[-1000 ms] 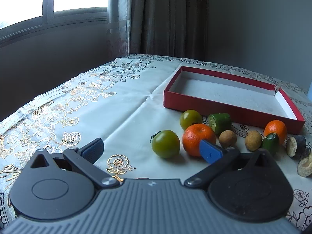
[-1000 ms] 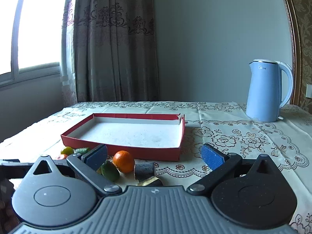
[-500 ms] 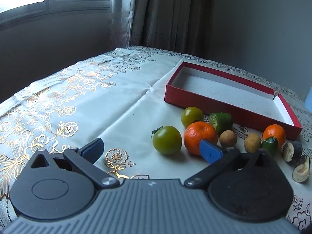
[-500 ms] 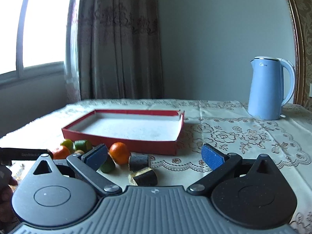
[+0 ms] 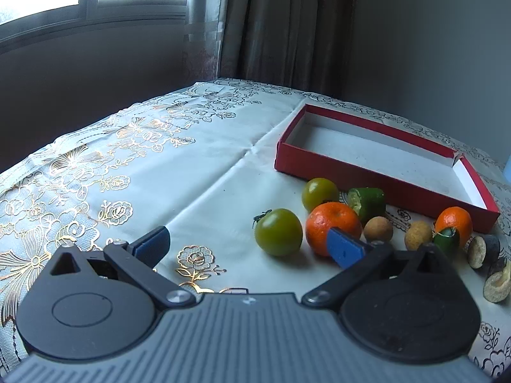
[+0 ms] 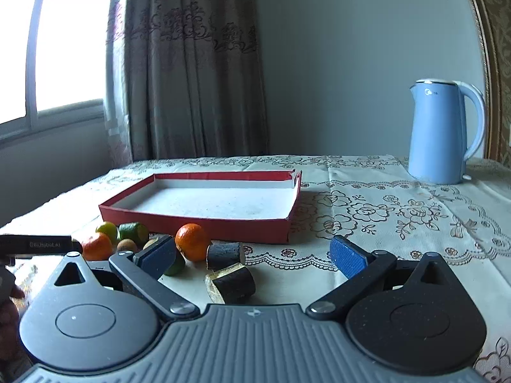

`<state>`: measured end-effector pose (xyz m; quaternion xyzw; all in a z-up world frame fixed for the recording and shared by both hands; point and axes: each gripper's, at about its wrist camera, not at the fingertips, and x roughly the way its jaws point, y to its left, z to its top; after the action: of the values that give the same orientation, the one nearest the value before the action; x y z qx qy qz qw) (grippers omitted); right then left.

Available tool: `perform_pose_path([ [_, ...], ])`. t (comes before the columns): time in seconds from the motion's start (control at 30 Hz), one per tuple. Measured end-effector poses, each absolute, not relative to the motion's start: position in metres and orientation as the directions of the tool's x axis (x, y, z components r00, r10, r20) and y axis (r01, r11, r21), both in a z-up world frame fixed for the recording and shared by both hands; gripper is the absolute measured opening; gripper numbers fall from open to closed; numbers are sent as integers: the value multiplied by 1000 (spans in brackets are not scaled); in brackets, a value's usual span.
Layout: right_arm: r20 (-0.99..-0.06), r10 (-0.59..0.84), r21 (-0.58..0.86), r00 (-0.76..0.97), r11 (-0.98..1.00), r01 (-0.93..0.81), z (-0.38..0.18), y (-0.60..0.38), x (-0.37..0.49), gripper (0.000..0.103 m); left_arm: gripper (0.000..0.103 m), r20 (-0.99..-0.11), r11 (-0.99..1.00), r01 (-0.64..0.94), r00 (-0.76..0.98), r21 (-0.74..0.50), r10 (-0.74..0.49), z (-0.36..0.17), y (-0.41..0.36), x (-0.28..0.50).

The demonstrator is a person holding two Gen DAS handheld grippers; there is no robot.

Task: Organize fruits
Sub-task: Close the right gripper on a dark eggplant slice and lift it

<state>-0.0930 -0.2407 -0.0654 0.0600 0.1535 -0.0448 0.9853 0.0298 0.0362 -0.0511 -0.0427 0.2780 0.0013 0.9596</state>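
On the worktop (image 5: 204, 172), covered by a flowered cloth, a shallow red box (image 5: 377, 172) lay empty, and the fruits sat in a loose row along its near wall: a green tomato (image 5: 278, 231), two oranges, small brown fruits and dark cut pieces. The left claw (image 5: 247, 242) and the right claw (image 6: 252, 255) were both wide open, gripping nothing, low over the cloth with the fruits ahead. Only the right view showed a blue kettle (image 6: 442, 132) standing well apart from the box.

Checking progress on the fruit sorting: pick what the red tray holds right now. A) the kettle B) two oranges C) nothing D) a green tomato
C: the red tray shows only its bare white floor, while the oranges and green tomato lie on the tablecloth in front of it.
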Motion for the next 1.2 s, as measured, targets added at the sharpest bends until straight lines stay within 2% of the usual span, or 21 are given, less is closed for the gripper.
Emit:
perform_pose_path([
  [0.17,-321,-46,68,946,995,72,-64,-242,-94,102,103,-538,994,-22,842,-104,-37,-51,40,31],
  [0.23,-327,-41,56,944,996,63,-64,-242,-94,99,103,-541,994,-20,840,-110,-43,-52,41,31],
  [0.3,-344,-43,46,938,997,62,-64,-243,-92,90,103,-541,993,-20,840,-114,-45,-52,41,31],
  [0.47,-379,-19,28,925,999,32,-66,-238,-86,90,103,-542,992,-18,839,-124,-52,-52,43,32],
  [0.5,-394,-5,19,919,1000,14,-67,-237,-82,87,103,-543,992,-18,838,-126,-54,-52,43,32],
  [0.53,-414,13,12,910,1000,-9,-68,-235,-77,83,103,-543,992,-17,838,-127,-56,-52,43,31],
  [0.6,-457,38,-1,889,999,-43,-71,-235,-66,54,103,-543,991,-15,838,-129,-58,-52,43,31],
  [0.67,-504,51,-1,862,998,-59,-75,-237,-54,44,103,-544,991,-16,837,-135,-60,-52,43,31],
  [0.8,-552,79,-12,830,995,-103,-81,-237,-41,44,103,-549,989,-15,833,-145,-68,-52,45,32],
  [0.97,-568,90,-32,818,991,-131,-84,-234,-36,44,103,-559,990,-8,826,-140,-73,-53,43,35],
  [1.07,-572,112,-24,813,988,-153,-85,-234,-33,36,103,-561,989,-8,825,-146,-77,-53,44,35],
  [1.2,-566,124,-15,815,987,-160,-84,-234,-34,35,103,-563,989,-6,823,-151,-81,-54,44,36],
])
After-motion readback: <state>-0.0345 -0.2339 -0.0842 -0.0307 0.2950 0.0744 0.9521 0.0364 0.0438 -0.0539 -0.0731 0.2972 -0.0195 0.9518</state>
